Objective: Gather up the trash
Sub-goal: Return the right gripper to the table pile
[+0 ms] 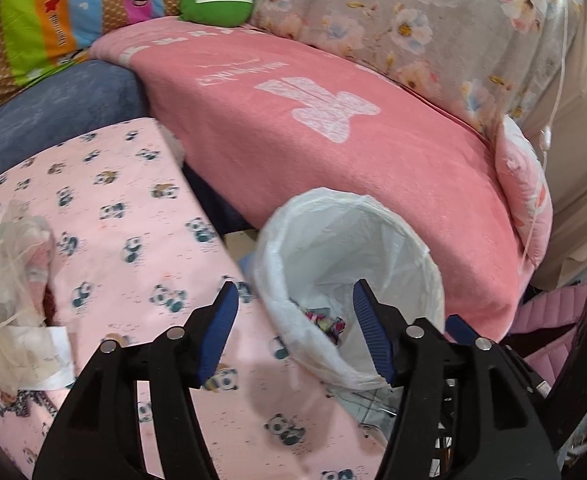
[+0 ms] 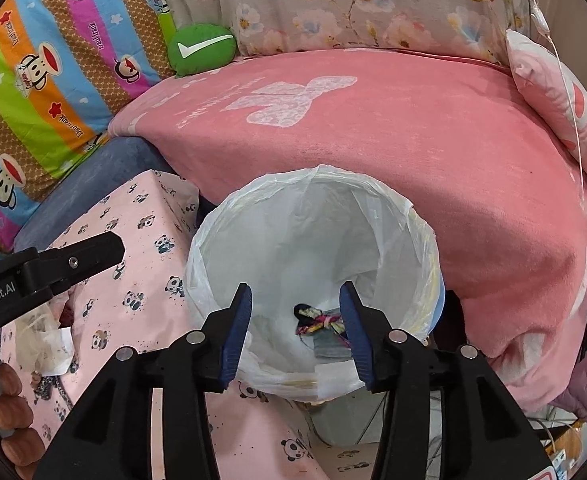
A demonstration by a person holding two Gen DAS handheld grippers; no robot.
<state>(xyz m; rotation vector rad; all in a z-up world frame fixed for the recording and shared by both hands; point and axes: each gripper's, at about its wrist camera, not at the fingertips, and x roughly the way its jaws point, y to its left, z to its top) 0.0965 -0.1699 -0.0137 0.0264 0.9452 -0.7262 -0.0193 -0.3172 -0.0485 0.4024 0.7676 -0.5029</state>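
A trash bin with a white plastic liner (image 1: pixel 373 240) (image 2: pixel 293 232) stands between the panda-print table and the pink sofa. Colourful wrapper trash (image 2: pixel 317 320) (image 1: pixel 325 318) lies at its bottom. My left gripper (image 1: pixel 295 320) is open and empty, over the table edge and the bin's near rim. My right gripper (image 2: pixel 295 320) is open and empty, right above the bin's mouth. A crumpled clear plastic bag with paper (image 1: pixel 17 292) (image 2: pixel 45 340) lies on the table at the left.
The table has a pink panda-print cloth (image 1: pixel 125 208) (image 2: pixel 141 240). A pink blanket (image 1: pixel 333 140) covers the sofa behind the bin. A green round cushion (image 2: pixel 201 50) and a striped cartoon pillow (image 2: pixel 53 60) sit farther back. The left gripper's body (image 2: pixel 53 264) shows at left.
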